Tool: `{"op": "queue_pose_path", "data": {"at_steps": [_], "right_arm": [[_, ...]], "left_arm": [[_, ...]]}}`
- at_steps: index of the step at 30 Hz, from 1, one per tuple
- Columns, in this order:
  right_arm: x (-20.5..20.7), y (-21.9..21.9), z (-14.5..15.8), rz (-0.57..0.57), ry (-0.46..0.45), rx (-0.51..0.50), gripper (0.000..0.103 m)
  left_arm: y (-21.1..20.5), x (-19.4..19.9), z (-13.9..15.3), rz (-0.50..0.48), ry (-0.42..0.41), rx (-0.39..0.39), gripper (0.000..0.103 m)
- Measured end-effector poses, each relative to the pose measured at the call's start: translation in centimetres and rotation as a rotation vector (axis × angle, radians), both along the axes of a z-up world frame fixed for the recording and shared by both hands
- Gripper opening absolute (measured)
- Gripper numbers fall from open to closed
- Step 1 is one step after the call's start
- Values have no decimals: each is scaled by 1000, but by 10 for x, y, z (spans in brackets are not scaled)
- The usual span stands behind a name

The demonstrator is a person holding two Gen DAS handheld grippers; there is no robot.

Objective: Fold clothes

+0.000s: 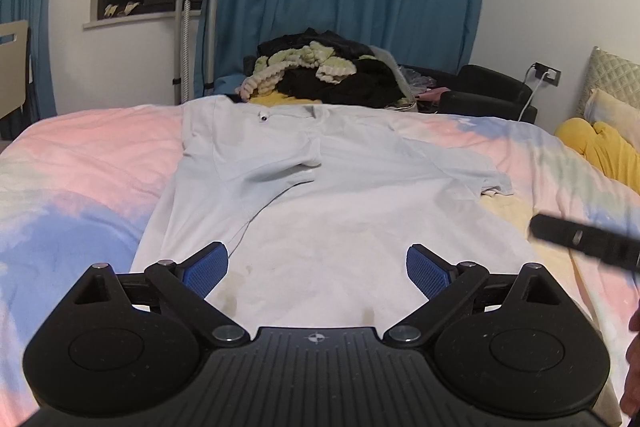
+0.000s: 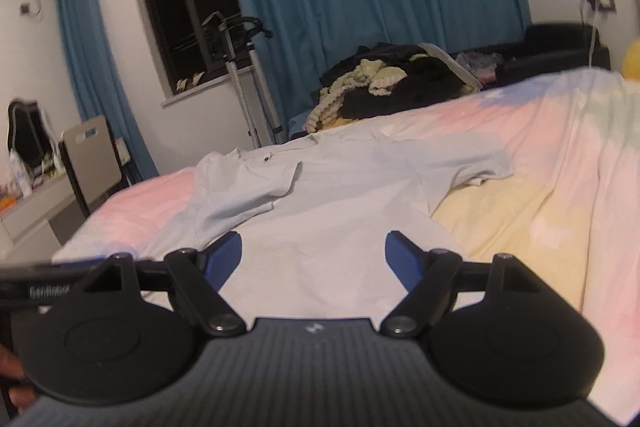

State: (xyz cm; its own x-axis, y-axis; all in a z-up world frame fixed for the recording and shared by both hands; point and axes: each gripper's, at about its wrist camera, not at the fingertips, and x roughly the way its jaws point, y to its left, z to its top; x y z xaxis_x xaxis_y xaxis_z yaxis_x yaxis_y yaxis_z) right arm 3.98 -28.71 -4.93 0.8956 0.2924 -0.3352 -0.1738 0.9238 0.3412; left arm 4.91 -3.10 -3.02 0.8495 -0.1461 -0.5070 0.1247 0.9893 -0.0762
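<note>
**Shirt flat on the bed, both grippers wide and empty**

The pale shirt [image 1: 320, 187] lies spread on the pastel bedspread [image 1: 80, 187], collar toward the far edge, one sleeve [image 1: 248, 163] folded inward across the chest. Bare bedspread lies on both sides of it. The left gripper [image 1: 318, 273] and right gripper [image 2: 314, 261] hover over the near hem, jaws wide apart, holding nothing. A clothes pile [image 1: 328, 75] sits beyond the far edge.
</note>
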Motion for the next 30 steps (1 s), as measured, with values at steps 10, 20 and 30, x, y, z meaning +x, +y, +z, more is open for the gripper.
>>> {"op": "queue_pose_path", "data": {"at_steps": [10,20,30], "right_arm": [[94,-90,-20,-268,162,335,80],[176,-147,-64,-475,270,559,80],[237,-174,-80,-519,135,482,78]], "left_arm": [[5,19,-16,-14,82,3,97],[17,46,-37,-42,162,-102,97],[23,64,-49,-30,206,-176,97]]}}
